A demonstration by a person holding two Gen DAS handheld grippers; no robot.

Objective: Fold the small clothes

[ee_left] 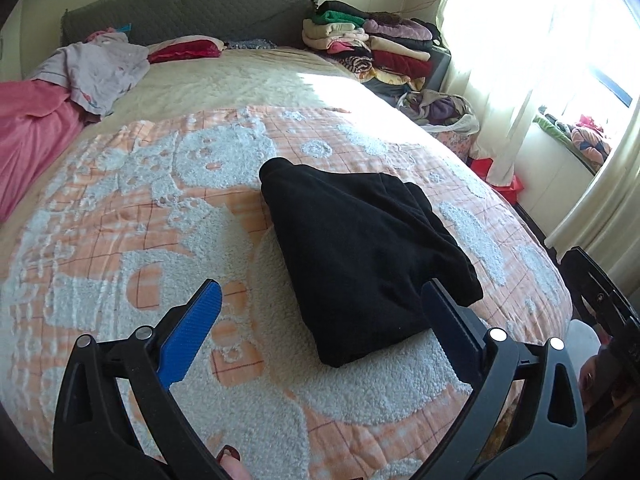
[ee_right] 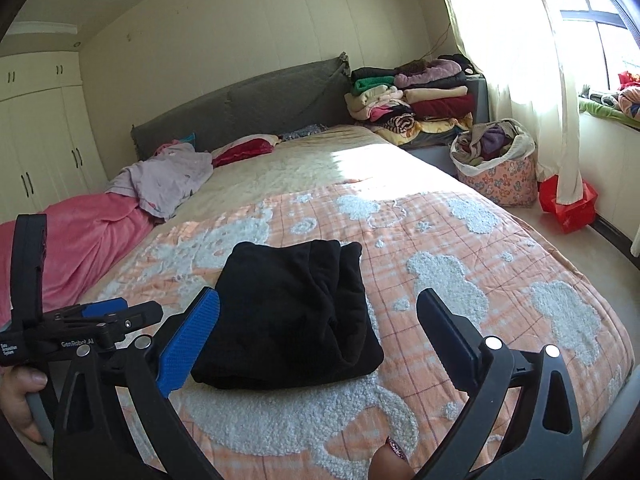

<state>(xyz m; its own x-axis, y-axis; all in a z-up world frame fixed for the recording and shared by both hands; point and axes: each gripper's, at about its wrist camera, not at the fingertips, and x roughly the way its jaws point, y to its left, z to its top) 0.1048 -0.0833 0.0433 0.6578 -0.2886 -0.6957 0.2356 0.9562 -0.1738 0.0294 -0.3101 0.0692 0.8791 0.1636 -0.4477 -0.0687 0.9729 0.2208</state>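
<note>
The black fleece garment [ee_left: 360, 256], folded into a thick, roughly rectangular bundle, lies flat on the peach-and-white checked, tufted bedspread [ee_left: 120, 216] that covers the bed, just ahead of both pairs of jaws and touched by neither. In the left wrist view the left gripper [ee_left: 320, 312] has its jaws spread wide with nothing clamped; the near corner of the bundle sits between and slightly beyond the blue ribbed pads [ee_left: 192, 332], closer to the right-hand one. In the right wrist view the right gripper [ee_right: 318, 316] likewise has its jaws wide apart and empty, the bundle [ee_right: 292, 312] lying just beyond its left pad and bare bedspread [ee_right: 460, 248] ahead of the right one. The left gripper's black body [ee_right: 80, 320] shows at the left edge of that view, held by a hand [ee_right: 20, 396]. Far beyond the jaws, a crumpled pale lilac cloth [ee_left: 96, 68] and a pink blanket [ee_left: 32, 132] lie to the left near the grey padded headboard [ee_left: 180, 12]. To the right beyond the jaws, a tall stack of folded clothes in mixed colours [ee_right: 412, 96] rests at the bed's far corner, with a flowered fabric basket of clothes [ee_right: 496, 168] on the floor beside a pale curtain [ee_right: 532, 80].
</note>
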